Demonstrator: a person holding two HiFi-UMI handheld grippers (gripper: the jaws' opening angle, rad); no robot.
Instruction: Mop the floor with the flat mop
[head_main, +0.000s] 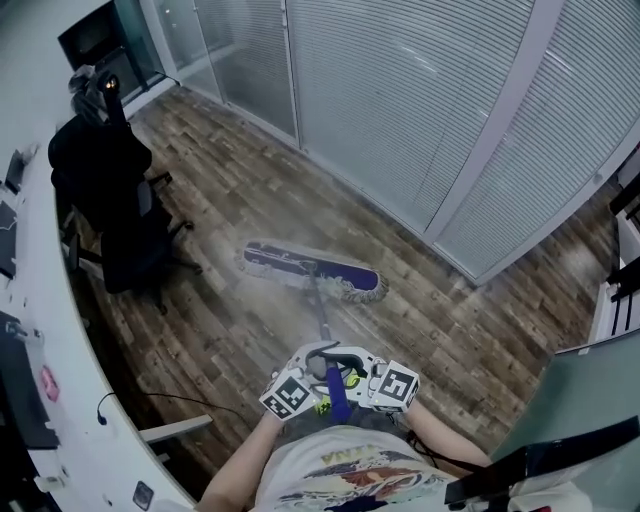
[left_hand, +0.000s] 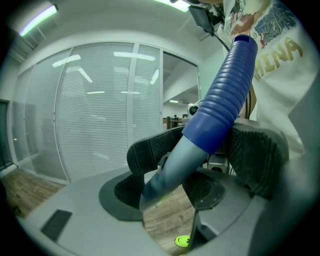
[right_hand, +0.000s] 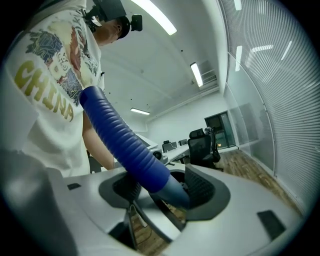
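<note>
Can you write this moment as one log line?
task: mopping; left gripper: shut on handle; right gripper: shut on handle; mop head: flat on floor

flat mop (head_main: 312, 271) on floor (head_main: 250, 190) | chair (head_main: 110, 200) left of it | partition (head_main: 420, 110) behind

1 black office chair (head_main: 112, 215) beside white desk (head_main: 62, 400) | glass wall with blinds (head_main: 400, 110) | possibly monitor (head_main: 95, 40), far corner

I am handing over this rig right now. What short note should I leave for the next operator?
Left gripper: jaws closed on the mop handle.
Right gripper: jaws closed on the same handle, beside the left one.
Mop head lies flat on the wood floor ahead, between the black chair and the glass wall.
Done: cannot tell how much is mopped.
Left to do: mop the floor.
</note>
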